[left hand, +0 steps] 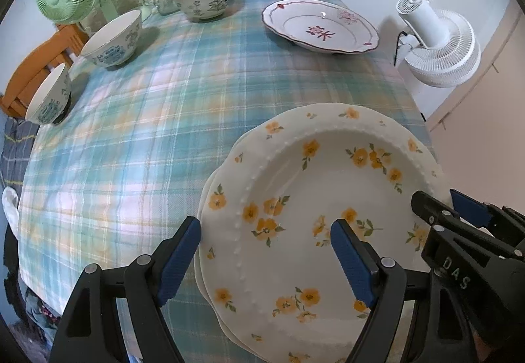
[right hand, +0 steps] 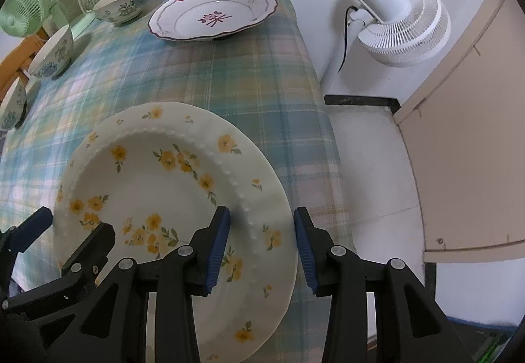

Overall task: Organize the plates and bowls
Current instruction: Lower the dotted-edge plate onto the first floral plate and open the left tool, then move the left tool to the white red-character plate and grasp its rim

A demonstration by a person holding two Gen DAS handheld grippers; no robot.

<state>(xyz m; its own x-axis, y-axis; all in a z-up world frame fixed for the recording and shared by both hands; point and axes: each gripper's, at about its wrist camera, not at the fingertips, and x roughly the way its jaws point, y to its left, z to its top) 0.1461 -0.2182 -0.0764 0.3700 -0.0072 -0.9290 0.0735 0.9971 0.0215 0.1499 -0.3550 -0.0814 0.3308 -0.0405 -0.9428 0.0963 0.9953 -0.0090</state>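
Both my grippers point steeply down, side by side. My left gripper (left hand: 265, 256) has its jaws spread wide, blue pads (left hand: 178, 259) well apart, nothing pressed between them. My right gripper (right hand: 262, 248) has jaws parted narrower, pads (right hand: 218, 248) not pressing on anything I can see. In the left view the right gripper's black fingers show at lower right; in the right view the left gripper's fingers show at lower left, close by.

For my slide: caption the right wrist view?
Open right gripper straddles the yellow-flowered plate's rim on the plaid tablecloth.
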